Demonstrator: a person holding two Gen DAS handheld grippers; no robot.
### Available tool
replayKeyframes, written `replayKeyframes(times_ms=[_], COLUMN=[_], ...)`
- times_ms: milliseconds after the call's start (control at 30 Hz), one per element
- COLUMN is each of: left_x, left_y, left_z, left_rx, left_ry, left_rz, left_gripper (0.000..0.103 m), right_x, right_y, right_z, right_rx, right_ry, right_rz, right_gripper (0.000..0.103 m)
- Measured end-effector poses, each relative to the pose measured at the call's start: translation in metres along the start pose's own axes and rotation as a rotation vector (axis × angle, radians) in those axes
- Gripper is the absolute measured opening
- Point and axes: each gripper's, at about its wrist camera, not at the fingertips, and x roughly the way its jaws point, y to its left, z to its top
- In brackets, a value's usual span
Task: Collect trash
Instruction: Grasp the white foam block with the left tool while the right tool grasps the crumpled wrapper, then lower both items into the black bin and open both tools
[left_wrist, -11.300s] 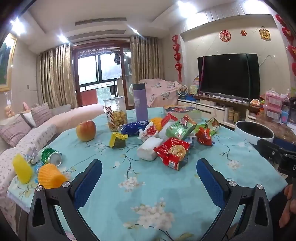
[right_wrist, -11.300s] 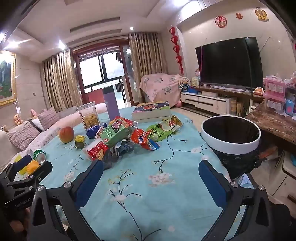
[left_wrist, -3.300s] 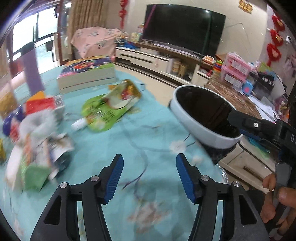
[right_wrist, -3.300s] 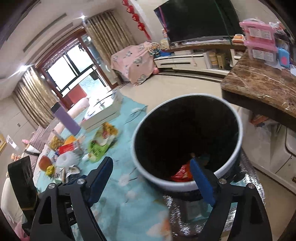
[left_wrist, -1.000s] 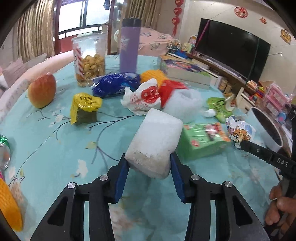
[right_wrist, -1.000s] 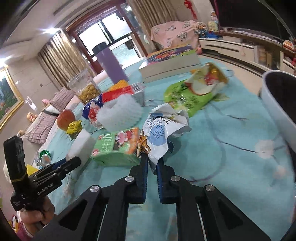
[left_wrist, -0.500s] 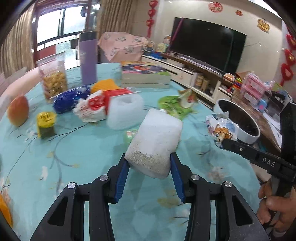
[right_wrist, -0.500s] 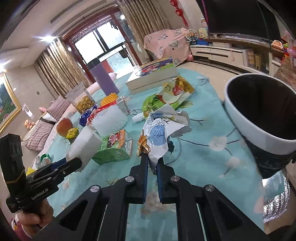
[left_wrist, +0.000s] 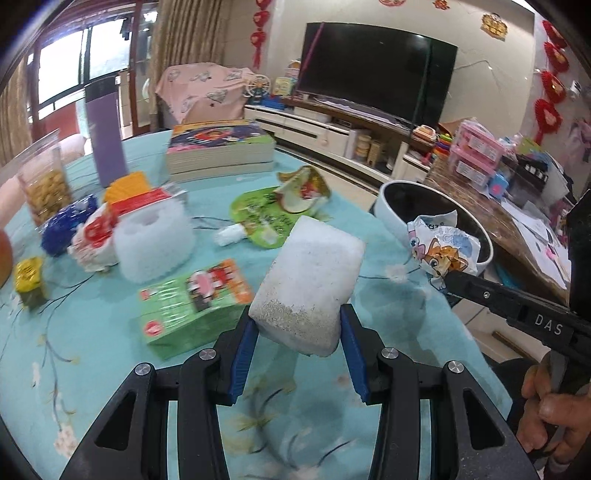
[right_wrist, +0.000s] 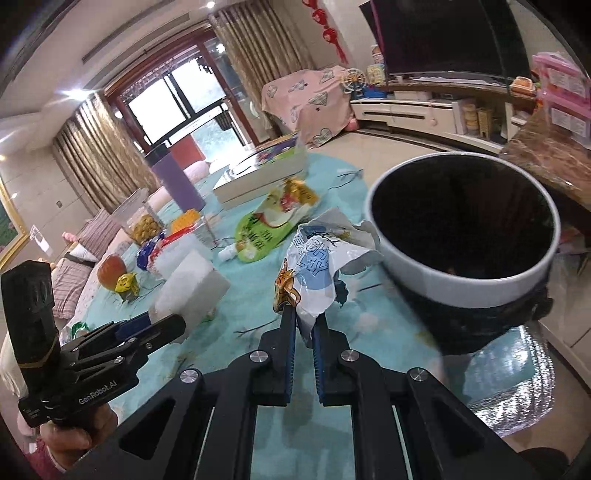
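teal tablecloth; claw-held foam block lengthwise, outward

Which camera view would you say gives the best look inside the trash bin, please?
The right wrist view: the trash bin sits close and its whole dark mouth faces the camera. The left wrist view shows the bin farther off, with its opening partly hidden behind the crumpled wrapper.

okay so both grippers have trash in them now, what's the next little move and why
Probably carry the right gripper a bit further forward, over the trash bin, then let go. It is shut on the crumpled wrapper, which hangs just beside the bin's rim, not above its opening. The left gripper, shut on the white foam block, sits farther back over the table and can follow.
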Motion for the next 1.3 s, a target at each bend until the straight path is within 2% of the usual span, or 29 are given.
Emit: replayKeyframes(times_ms=[733,1300], left_x=[0.055,0.104], left_y=[-0.057,-0.094], left_z=[0.042,0.080], left_rx=[0.099,0.160], left_ry=[0.022,0.054], left_rz=[-0.064,-0.085], left_gripper=[0.044,0.044], right_x=[-0.025,-0.015], right_y=[-0.061,-0.102], right_z=[0.022,0.043], right_rx=[0.070,0.108], right_ry=[-0.048,-0.016], right_rz=[-0.087,-0.128], right_gripper=[0.008,0.008])
